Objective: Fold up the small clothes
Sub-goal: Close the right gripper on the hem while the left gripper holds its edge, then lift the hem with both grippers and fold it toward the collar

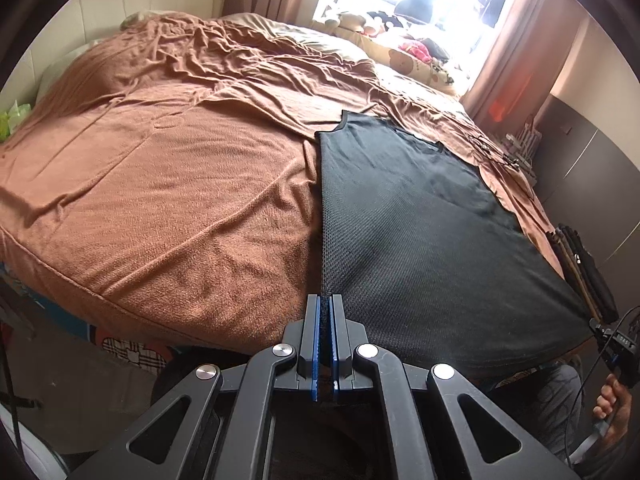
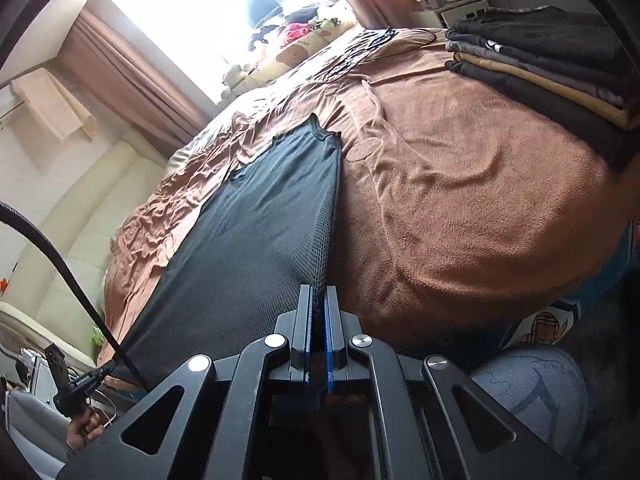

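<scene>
A dark mesh sleeveless top [image 1: 416,224] lies stretched flat on the brown bed cover, its neck end far from me and its hem at the bed's near edge. My left gripper [image 1: 325,300] is shut on the hem's left corner. In the right wrist view the same top [image 2: 264,232] runs away from my right gripper [image 2: 319,292], which is shut on the hem's right corner. The hem hangs taut between the two grippers, lifted a little off the bed edge. The other hand and its gripper show at the outer edge of each view.
The brown bed cover [image 1: 168,184] is rumpled toward the headboard. A stack of folded clothes [image 2: 552,68] sits on the bed's right corner. Stuffed toys and pillows [image 1: 416,52] lie under the bright window. The person's knee in jeans [image 2: 532,392] is just below the bed edge.
</scene>
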Demonstrator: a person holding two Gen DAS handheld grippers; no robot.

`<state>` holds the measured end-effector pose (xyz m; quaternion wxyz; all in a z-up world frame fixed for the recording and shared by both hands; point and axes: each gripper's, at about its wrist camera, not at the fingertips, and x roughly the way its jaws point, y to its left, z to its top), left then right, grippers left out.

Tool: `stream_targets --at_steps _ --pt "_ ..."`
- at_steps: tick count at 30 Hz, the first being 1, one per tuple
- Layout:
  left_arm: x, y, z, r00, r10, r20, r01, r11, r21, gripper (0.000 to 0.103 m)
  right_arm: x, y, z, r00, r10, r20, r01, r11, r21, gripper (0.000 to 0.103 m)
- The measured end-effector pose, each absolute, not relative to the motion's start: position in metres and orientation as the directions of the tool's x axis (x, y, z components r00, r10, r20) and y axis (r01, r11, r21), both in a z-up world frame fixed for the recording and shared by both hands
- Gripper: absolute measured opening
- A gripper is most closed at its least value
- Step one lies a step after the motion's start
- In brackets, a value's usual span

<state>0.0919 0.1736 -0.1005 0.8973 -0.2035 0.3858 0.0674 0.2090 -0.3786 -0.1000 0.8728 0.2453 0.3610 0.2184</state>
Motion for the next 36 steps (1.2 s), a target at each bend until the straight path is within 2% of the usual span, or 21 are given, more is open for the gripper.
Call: stream_targets --at_steps 26,36 --pt "-0.005 0.153 -0.062 0.803 -0.035 -0.595 -0.218 0.912 -0.347 0.004 0.127 -0.406 -0.083 0.683 0.587 -0.434 -0.317 0.774 0.548 0.001" --pt "0.004 0.155 -0.058 0.803 -0.026 -0.596 -0.217 0.917 -0.334 0.004 0.135 -0.409 -0.081 0.688 0.586 -0.429 -0.314 0.773 0.552 0.001"
